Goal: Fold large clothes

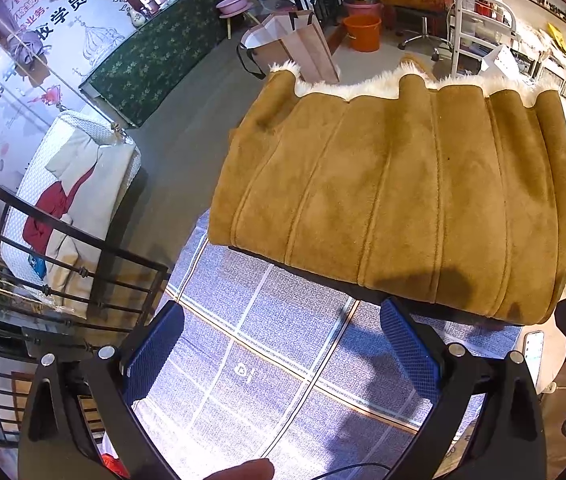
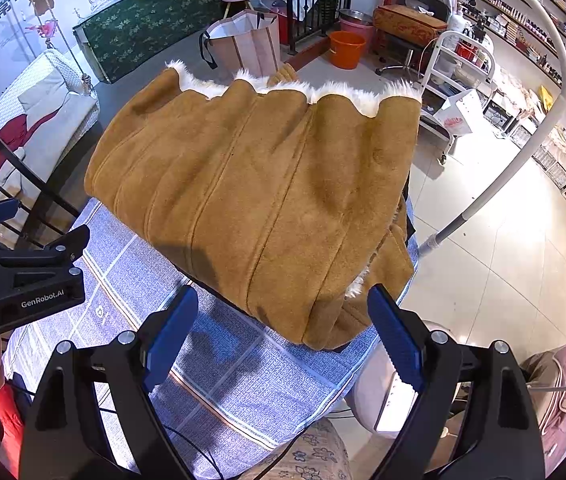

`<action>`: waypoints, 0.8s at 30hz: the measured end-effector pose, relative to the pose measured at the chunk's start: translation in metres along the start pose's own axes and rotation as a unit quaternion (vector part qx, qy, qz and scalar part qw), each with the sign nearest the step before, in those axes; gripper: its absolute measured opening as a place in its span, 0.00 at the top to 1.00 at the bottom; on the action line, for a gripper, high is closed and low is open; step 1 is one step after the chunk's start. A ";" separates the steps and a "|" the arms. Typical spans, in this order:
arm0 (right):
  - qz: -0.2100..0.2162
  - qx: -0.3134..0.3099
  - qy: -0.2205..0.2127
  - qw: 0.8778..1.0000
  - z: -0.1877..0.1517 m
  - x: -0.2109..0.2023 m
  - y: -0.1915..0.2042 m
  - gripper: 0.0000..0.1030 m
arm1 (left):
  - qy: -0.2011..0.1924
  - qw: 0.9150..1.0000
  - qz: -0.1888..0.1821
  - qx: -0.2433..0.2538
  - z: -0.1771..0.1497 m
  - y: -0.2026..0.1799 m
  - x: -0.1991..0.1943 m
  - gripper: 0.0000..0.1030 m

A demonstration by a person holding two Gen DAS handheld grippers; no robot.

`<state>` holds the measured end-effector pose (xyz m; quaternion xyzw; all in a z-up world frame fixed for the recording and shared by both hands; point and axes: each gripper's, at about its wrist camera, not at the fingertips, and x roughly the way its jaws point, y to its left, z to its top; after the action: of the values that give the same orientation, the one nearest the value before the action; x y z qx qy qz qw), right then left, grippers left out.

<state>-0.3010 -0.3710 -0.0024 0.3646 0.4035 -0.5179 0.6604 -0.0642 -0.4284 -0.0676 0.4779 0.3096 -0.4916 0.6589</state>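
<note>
A tan suede coat [image 1: 395,196] with white fleece trim lies folded in a thick stack on the blue checked cloth [image 1: 267,360] that covers the table. In the right wrist view the same coat [image 2: 259,200] fills the middle, its fleece edge at the far side. My left gripper [image 1: 283,356] hovers open over bare cloth, just short of the coat's near edge. My right gripper [image 2: 283,340] is open too, its blue pads either side of the coat's near right corner without touching it. The left gripper [image 2: 23,276] shows at the left of the right wrist view.
A black iron railing [image 1: 63,280] stands left of the table. Behind are a paper bag [image 1: 295,44], an orange bucket [image 1: 363,32], a white trolley [image 2: 459,76] and a white swing seat [image 1: 79,184]. A phone [image 1: 534,352] lies at the table's right edge. Tiled floor [image 2: 503,240] lies to the right.
</note>
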 end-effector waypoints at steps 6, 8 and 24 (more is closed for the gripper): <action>-0.001 0.000 0.000 1.000 -0.001 -0.001 0.000 0.17 | 0.001 1.000 0.001 -0.001 0.001 0.000 0.001 0.06; -0.001 0.001 0.000 1.000 -0.002 -0.002 -0.001 0.17 | 0.001 1.000 0.000 -0.001 0.001 0.000 0.001 0.06; -0.001 0.001 -0.001 1.000 -0.003 -0.004 -0.001 0.17 | 0.001 1.000 0.001 -0.001 0.001 0.000 0.001 0.06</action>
<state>-0.3028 -0.3668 -0.0006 0.3645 0.4027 -0.5194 0.6596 -0.0641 -0.4296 -0.0686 0.4777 0.3101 -0.4899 0.6600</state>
